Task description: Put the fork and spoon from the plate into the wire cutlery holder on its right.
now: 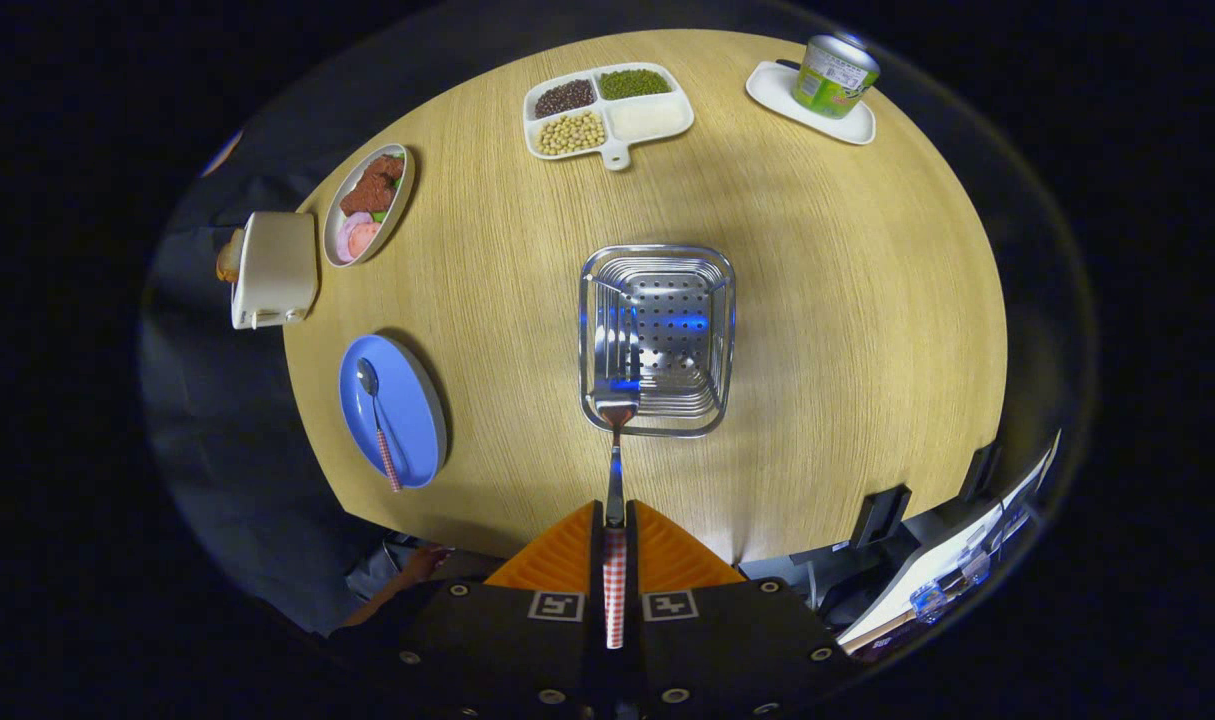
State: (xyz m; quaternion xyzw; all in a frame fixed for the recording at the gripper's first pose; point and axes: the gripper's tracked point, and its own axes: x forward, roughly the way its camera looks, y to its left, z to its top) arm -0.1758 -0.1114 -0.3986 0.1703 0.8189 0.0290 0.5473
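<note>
Flanking holder (657, 340): plate (407, 420), divided tray (607, 112).

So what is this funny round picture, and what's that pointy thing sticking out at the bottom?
The camera rides on a gripper, a two-finger grabbing tool that a person carries by hand, so you look down along its fingers. They are shut on a fork with a checkered handle, its prongs over the near rim of the shiny metal cutlery holder. Below is a wooden table. The spoon lies on the blue plate. Farther off are a toaster, a bowl of food, a tray of beans and a can.
</note>
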